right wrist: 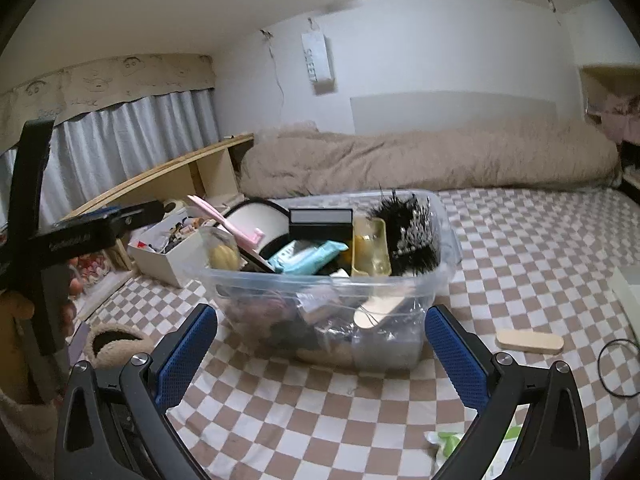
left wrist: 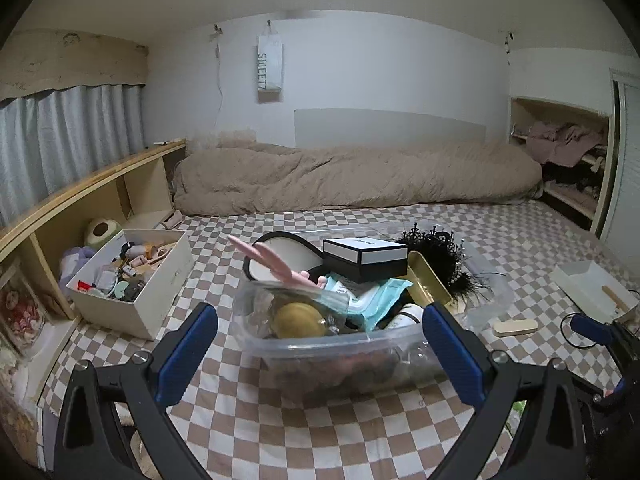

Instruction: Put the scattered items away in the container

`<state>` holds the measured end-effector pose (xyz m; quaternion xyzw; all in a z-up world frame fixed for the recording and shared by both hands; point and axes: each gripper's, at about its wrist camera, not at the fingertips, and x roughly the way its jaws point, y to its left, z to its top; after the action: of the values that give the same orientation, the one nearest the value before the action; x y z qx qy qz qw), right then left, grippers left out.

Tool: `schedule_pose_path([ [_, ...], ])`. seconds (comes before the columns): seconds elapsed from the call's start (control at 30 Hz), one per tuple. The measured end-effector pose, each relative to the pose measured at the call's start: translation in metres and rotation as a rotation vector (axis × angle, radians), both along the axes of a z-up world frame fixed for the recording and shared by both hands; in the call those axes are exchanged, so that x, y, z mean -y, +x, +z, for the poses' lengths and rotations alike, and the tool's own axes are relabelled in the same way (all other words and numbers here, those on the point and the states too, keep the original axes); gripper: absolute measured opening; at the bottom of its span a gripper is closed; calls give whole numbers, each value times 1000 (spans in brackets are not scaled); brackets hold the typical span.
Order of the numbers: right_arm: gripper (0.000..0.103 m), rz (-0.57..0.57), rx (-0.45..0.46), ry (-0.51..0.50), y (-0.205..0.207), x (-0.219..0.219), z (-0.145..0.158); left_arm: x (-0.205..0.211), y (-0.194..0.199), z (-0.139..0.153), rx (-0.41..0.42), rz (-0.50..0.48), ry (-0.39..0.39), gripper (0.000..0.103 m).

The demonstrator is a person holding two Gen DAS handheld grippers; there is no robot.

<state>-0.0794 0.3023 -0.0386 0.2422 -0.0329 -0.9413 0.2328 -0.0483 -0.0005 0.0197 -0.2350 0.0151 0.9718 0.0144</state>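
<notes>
Left wrist view: left tongs [left wrist: 320, 344] spread wide, empty, before the clear plastic container [left wrist: 340, 350] on the checkered bed; right tongs [right wrist: 320, 344] likewise spread; pale wooden stick [right wrist: 529, 341] lies right of the container.

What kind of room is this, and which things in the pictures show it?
Most likely a bedroom. The clear container sits on a bed with a checkered sheet, a rolled beige duvet lies along the wall, and an open closet holds clothes. Both grippers, left and right, are open and empty.
</notes>
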Motion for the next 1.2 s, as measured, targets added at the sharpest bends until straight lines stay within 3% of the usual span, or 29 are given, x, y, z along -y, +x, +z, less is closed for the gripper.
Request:
schedule_pose_path([
  [0.23, 103, -28, -31, 45, 27, 11, 13, 8, 41, 2, -55, -1, -11, 103],
  [0.67, 103, -69, -97, 65, 75, 22, 39, 18, 98, 0, -77, -18, -21, 103],
  [1.2, 103, -86, -115, 91, 105, 25, 42, 20, 133, -6, -64, -64, 25, 103],
])
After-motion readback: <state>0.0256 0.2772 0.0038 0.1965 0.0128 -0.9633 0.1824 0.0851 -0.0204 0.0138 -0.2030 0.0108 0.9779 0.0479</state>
